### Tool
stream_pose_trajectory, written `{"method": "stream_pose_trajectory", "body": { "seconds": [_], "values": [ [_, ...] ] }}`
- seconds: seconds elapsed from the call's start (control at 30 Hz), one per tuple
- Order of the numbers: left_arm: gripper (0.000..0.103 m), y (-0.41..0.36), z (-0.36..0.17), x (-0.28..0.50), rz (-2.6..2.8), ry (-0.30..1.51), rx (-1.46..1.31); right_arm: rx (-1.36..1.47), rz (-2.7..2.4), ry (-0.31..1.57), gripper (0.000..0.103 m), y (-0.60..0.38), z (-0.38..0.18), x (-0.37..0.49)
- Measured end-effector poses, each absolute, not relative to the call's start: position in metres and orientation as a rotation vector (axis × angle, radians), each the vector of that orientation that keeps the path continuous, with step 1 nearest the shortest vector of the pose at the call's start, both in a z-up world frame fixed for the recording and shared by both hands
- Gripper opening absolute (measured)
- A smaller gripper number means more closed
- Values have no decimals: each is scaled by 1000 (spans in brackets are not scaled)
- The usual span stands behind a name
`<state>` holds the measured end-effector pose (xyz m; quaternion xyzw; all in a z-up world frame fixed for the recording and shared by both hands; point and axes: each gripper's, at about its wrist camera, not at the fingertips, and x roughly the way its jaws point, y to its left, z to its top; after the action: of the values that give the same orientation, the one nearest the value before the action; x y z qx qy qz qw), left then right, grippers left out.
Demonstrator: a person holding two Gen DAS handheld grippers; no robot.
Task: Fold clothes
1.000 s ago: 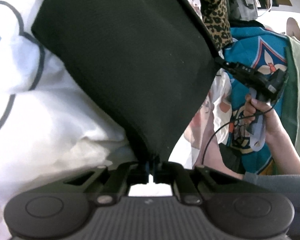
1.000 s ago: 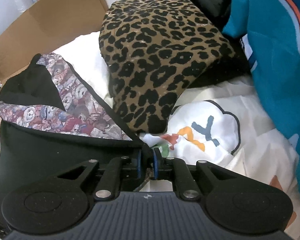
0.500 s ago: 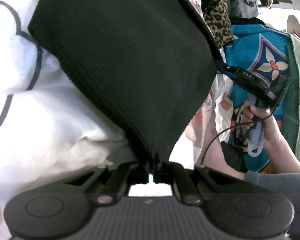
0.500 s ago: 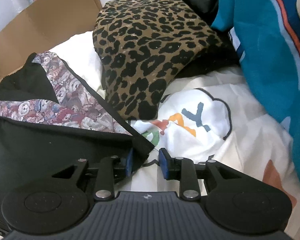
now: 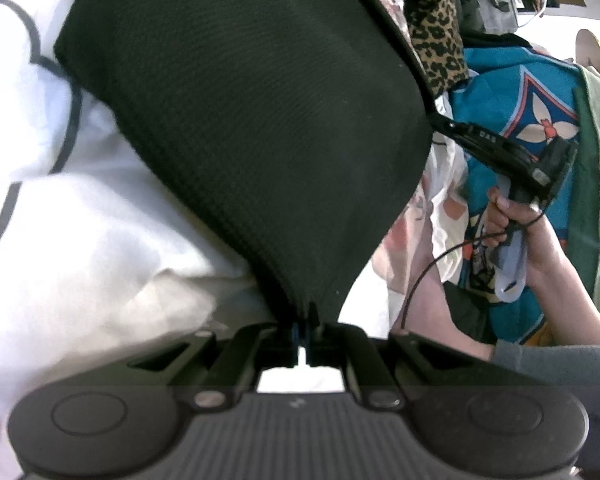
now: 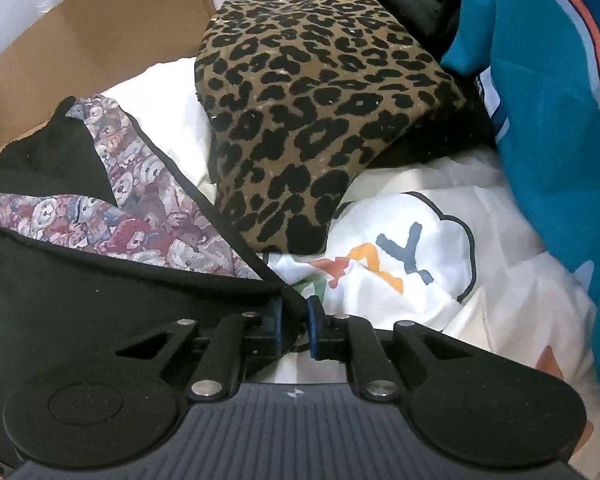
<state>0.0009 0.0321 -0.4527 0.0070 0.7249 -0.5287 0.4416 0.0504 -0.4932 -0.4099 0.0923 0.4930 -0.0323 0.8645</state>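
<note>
Black garment (image 5: 260,120) between both fingers (image 6: 277,320)

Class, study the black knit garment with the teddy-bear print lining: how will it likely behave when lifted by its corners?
The black knit garment with the teddy-bear print lining probably flops: it hangs taut between the left gripper and right gripper. Its turned-back flap suggests edges will fold over. The textured weave likely resists slipping.

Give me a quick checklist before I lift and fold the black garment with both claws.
1. Left claw shut on black garment corner: ok.
2. Right claw has just been closing, garment corner between its pads: ok.
3. Garment free of leopard-print piece: cannot tell, their edges meet.
4. Bear-print lining turned out, showing: not ok.
5. White printed bedding not pinched along: cannot tell.
</note>
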Motion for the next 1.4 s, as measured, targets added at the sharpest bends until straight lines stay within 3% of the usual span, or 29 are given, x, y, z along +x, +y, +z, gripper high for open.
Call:
{"method": "stream_pose_trajectory", "body": {
  "seconds": [0.8,0.97,1.1,1.2,1.4],
  "values": [
    [2,22,-441,-2,-1347,1792,174,169,-118,1097,7,-489,-417,59],
    [4,15,-440,-2,-1313,1816,359,177,-133,1114,19,-491,-417,62],
    [17,12,-416,14,-1296,1803,500,202,-132,1099,31,-491,-404,60],
    [18,0,-400,36,-1250,1776,552,252,-121,1070,38,-495,-397,58],
    [18,-37,-365,68,-1133,1697,601,348,-102,1006,38,-497,-386,53]
  ]
}}
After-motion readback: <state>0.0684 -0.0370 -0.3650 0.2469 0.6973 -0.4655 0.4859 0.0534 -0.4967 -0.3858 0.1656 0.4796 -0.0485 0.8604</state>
